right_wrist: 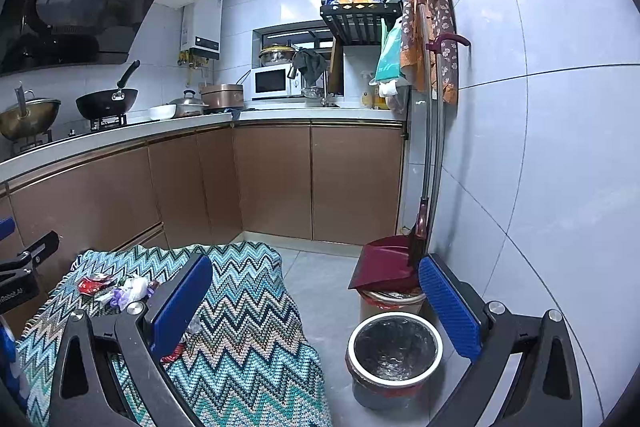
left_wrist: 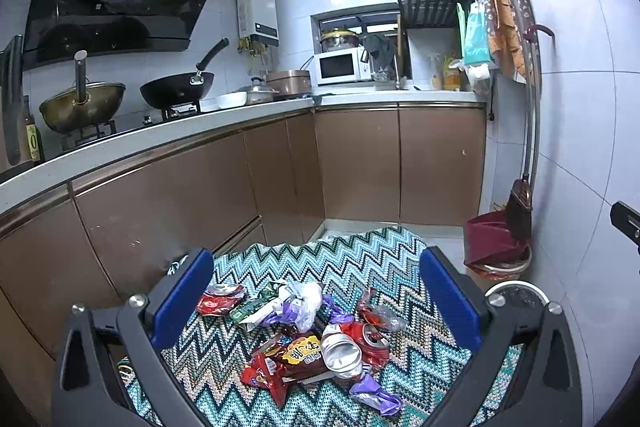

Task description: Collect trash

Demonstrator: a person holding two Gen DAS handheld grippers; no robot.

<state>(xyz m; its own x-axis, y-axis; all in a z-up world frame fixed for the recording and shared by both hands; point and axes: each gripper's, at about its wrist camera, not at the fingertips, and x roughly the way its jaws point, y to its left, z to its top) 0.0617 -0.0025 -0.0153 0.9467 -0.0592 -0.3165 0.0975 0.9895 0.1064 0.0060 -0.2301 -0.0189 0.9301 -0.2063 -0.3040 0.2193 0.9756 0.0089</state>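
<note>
Left wrist view: a heap of crumpled snack wrappers and crushed red drink cans [left_wrist: 316, 331] lies on the teal zigzag-knit cloth [left_wrist: 360, 259] covering the tabletop, framed by the left tongs [left_wrist: 316, 301], which are spread wide and hold nothing. The right tongs [right_wrist: 316, 303] are likewise released, above a white-rimmed round bin with a black liner [right_wrist: 394, 355] on the grey tile floor [right_wrist: 320, 287], just beside the cloth.
</note>
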